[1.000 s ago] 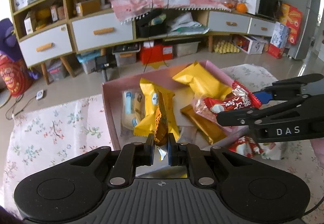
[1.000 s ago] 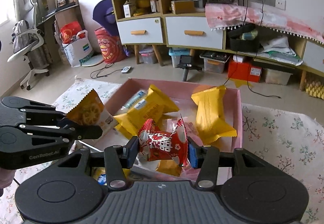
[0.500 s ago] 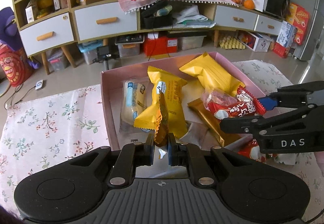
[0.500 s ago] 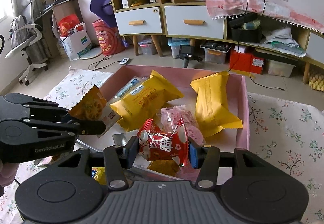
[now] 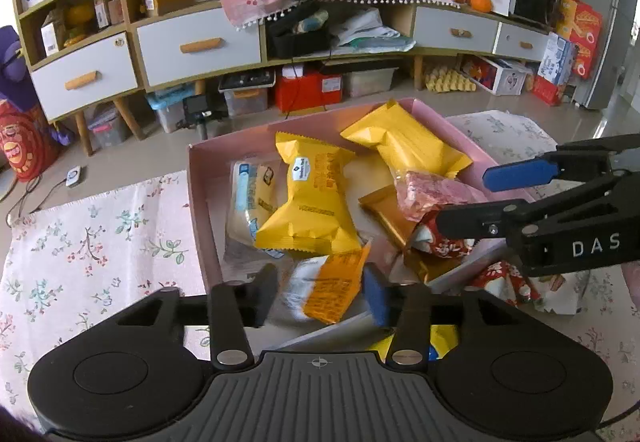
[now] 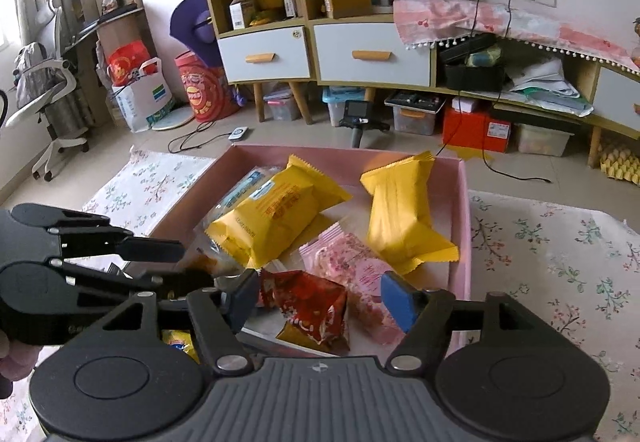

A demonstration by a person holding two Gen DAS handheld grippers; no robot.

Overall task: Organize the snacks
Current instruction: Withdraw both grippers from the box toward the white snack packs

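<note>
A pink box (image 5: 197,198) holds two yellow packets (image 5: 308,202), a pale blue-printed packet (image 5: 248,202), a pink packet (image 5: 432,190) and a gold one. My left gripper (image 5: 320,296) hangs over the box's near end, jaws opening. An orange-and-white packet (image 5: 328,286) lies blurred and loose between its fingers, touching neither pad. My right gripper (image 6: 320,300) is over the box's near right side, jaws opening too. A red packet (image 6: 312,302) lies tilted between its fingers, free of the right pad (image 6: 398,302). Each gripper shows in the other's view.
The box sits on a floral cloth (image 5: 100,242). Another red packet (image 5: 504,282) lies on the cloth outside the box's right wall, and a yellow-blue packet (image 5: 440,338) lies under my left gripper. Beyond the table's far edge are the floor and low cabinets (image 5: 192,46).
Both grippers have gone from shut to open. The orange packet, held upright before, has tipped over and dropped between the left fingers. The red packet has come free and sagged into the box.
</note>
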